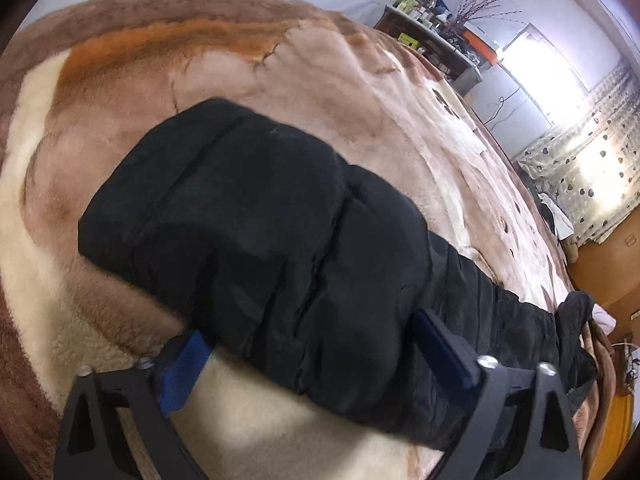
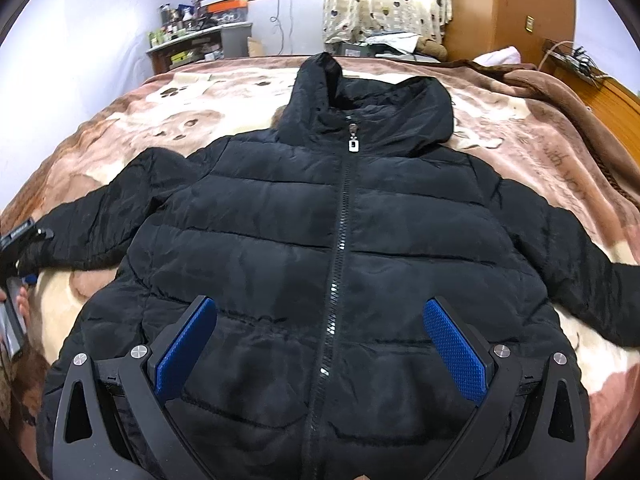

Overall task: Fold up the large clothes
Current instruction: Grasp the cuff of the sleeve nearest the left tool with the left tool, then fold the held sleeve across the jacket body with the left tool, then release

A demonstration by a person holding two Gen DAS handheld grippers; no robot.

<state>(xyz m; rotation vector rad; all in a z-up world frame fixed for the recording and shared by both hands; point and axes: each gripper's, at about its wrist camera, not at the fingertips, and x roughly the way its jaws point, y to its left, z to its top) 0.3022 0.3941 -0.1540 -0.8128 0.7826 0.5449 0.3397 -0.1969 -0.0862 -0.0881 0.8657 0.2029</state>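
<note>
Black jacket (image 2: 320, 248) covers blanket (image 2: 560, 152); shelf (image 2: 188, 44) beyond.

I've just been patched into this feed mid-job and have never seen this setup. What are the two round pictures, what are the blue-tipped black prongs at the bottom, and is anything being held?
Each picture comes from a camera on a handheld gripper, looking along its two fingers; a person carries one in each hand. The prongs are those fingers with blue pads. The right view looks over a black hooded jacket, zipped up and spread flat on a brown blanket on a bed. The right gripper hangs open above the hem. The left gripper is at the end of one sleeve, open, with its fingers on either side of the cuff. Nothing is gripped yet.
</note>
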